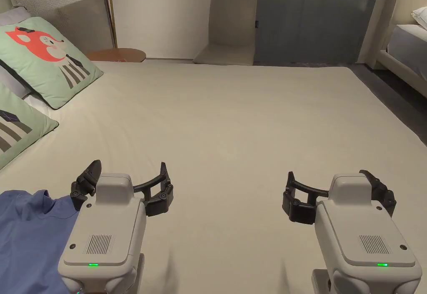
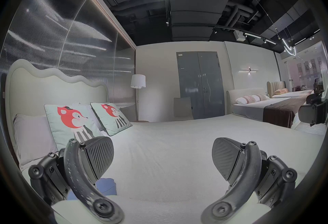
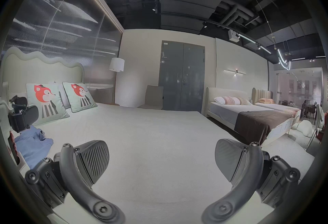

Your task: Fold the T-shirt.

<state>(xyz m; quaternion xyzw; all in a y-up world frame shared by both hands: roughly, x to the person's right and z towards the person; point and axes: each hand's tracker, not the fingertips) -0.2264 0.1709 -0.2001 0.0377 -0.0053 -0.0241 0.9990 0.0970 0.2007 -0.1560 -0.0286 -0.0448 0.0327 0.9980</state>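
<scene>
A blue T-shirt (image 1: pixel 29 232) lies crumpled on the cream bed (image 1: pixel 233 119) at the near left corner; it also appears in the right gripper view as a blue T-shirt (image 3: pixel 33 146) and as a small blue patch (image 2: pixel 106 186) under my left jaw. My left gripper (image 1: pixel 130 173) hovers just right of the shirt, jaws wide apart and holding nothing. My right gripper (image 1: pixel 329 176) hangs over bare sheet farther right, also open and empty. In their own views the left gripper (image 2: pixel 162 155) and right gripper (image 3: pixel 161 156) show spread jaws over the sheet.
Two green fox cushions (image 1: pixel 46 57) and a pale pillow lean at the head end on the left. A beige chair (image 1: pixel 229 28), a round wooden side table (image 1: pixel 116 54) and a grey double door (image 1: pixel 308 15) stand beyond the bed. Another bed (image 1: pixel 406 53) is at right.
</scene>
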